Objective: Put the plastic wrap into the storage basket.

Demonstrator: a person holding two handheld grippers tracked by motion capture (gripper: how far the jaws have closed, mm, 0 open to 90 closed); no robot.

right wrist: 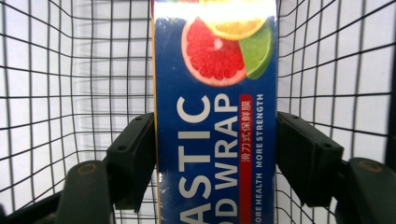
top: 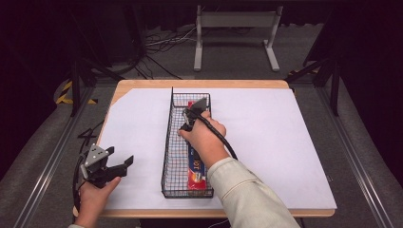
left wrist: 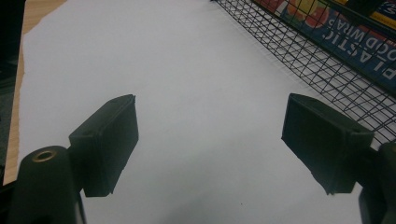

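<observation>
From the high view, a wire basket (top: 167,142) sits lengthwise on the white sheet (top: 285,142) that covers the table, and a long box (top: 196,173) of plastic wrap lies inside it along its right side. The right hand (top: 204,140) reaches into the basket with the right gripper (top: 194,113) low over the far half of the box, while the left gripper (top: 111,166) rests near the table's front left corner, well apart from the basket. In the left gripper view, the two black jaws stand wide apart with nothing between them — bare sheet below, and the basket's mesh wall (left wrist: 303,51) with the box's blue side (left wrist: 341,42) behind it off to the right. In the right gripper view, the jaws sit against both long sides of the box (right wrist: 215,121), pads touching the blue carton just below the citrus picture, so the tool looks closed on it across its width; mesh shows on either side and beyond. The risks, as I judge them: the grip is away from the box's middle, so a lift could let the near end sag and swing; the glossy carton could slip between the pads; and a tilted box could catch on the basket rim or wall — dragging the light basket along, since the left gripper is not steadying it.
</observation>
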